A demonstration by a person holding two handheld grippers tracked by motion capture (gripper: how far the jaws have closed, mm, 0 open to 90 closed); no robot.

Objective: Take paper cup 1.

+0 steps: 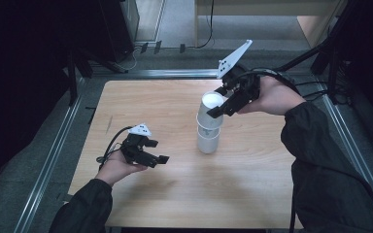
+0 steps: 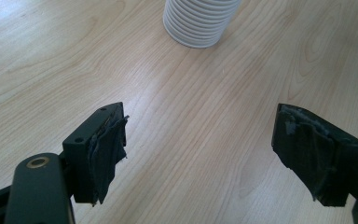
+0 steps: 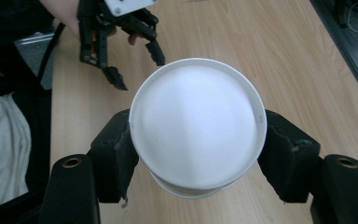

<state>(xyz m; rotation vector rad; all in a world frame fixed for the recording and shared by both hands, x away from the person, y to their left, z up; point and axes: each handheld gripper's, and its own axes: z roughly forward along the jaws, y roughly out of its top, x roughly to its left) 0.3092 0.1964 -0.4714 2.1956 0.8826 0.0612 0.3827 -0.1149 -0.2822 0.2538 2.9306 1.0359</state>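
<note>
Cup stack (image 1: 208,133): stood upright near the middle of the table (image 1: 175,204).
Top cup (image 3: 196,122): gripped at its rim, partly lifted above the stack.
Right gripper (image 1: 222,108): jaws pressed against both sides of the top cup.
Left gripper (image 1: 154,155): held left of the stack, jaws spread apart, nothing held between them.

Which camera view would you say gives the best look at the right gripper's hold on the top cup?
The right gripper view: both pads press the top cup at its rim. The high view shows the right gripper from farther off, at the cup stack's top. The left gripper view catches the stack's ribbed base.
</note>
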